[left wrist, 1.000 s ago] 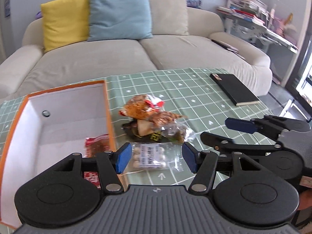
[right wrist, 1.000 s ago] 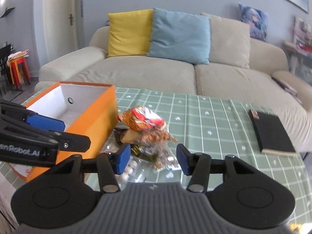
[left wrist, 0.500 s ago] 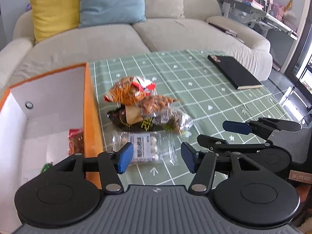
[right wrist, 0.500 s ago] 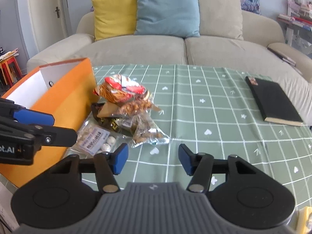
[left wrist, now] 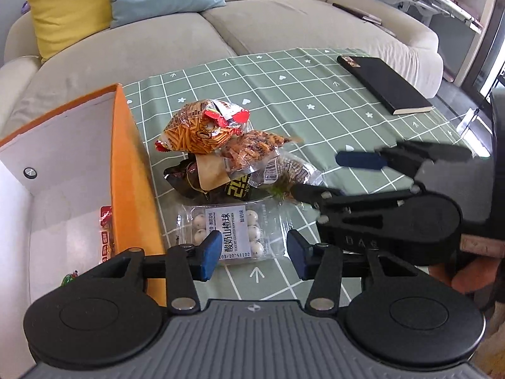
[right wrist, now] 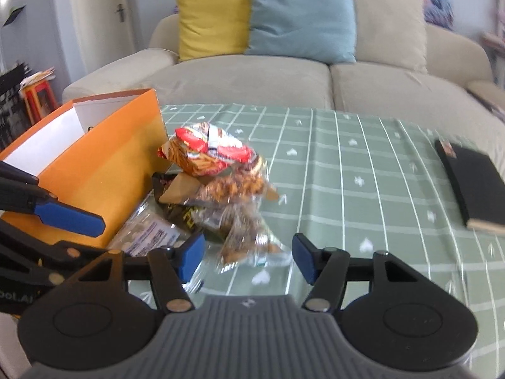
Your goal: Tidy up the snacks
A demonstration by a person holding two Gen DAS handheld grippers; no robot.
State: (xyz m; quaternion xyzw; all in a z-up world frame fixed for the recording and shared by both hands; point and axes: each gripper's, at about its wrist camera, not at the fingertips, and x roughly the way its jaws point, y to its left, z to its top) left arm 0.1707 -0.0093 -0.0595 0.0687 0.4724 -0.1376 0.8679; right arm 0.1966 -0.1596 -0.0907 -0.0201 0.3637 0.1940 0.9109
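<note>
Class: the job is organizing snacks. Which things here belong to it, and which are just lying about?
Belongs to the job:
orange box
noodle snack bag
dark snack packet
clear pack of white balls
left claw, open
right claw, open

Just lying about:
black notebook
sofa cushions

The orange box point(left wrist: 132, 170) looks like matt cardboard, white and smooth inside. Beside it, the snack packets point(left wrist: 221, 158) are glossy, crinkled plastic film; the clear packet point(left wrist: 230, 233) nearest the box carries a white paper-like label. Under them the green tablecloth point(left wrist: 300, 94) looks smooth and faintly shiny. The black notebook point(left wrist: 385, 83), well apart from the box, has a matt cover. The left gripper point(left wrist: 251, 254) is matt black plastic with 2 blue pads.
</note>
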